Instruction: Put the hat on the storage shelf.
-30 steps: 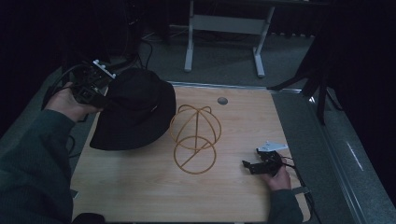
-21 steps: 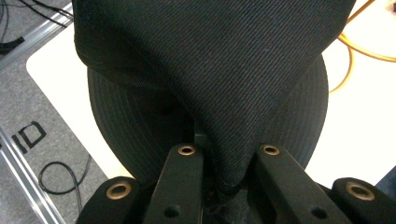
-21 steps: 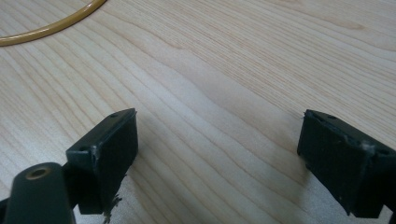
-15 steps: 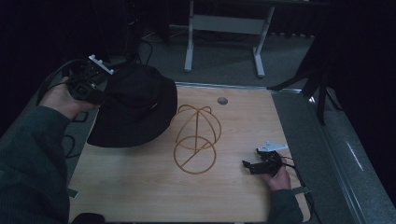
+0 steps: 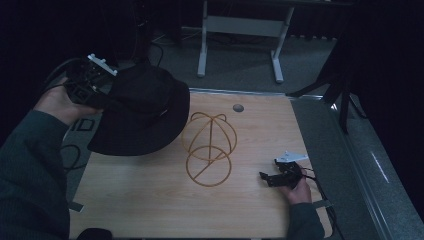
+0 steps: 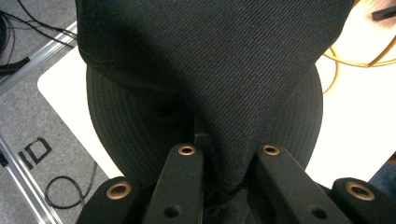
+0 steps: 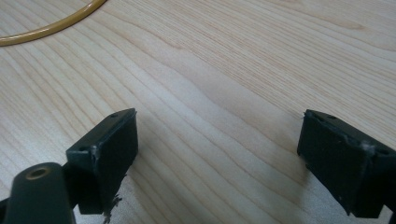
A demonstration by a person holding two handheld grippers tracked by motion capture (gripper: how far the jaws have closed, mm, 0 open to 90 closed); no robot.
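Note:
A black brimmed hat [image 5: 142,112] hangs tilted over the table's left edge, lifted clear of the wood. My left gripper [image 5: 102,97] is shut on its brim at the hat's left side; in the left gripper view the dark cloth [image 6: 215,84] is pinched between my two jaws and the crown fills the space above them. A yellow wire hat stand [image 5: 209,147] sits in the middle of the wooden table [image 5: 150,200], just right of the hat. My right gripper [image 5: 267,179] rests low at the table's right front, jaws wide apart over bare wood [image 7: 219,140].
A grey round cap [image 5: 238,107] sits in the tabletop near its far edge. Black cables [image 5: 75,150] trail on the floor at the left. A white desk frame [image 5: 240,30] stands behind the table. A metal rail [image 5: 345,165] runs along the right.
My left hand has lifted the hat a little up and away from the table. The right gripper has stayed where it was.

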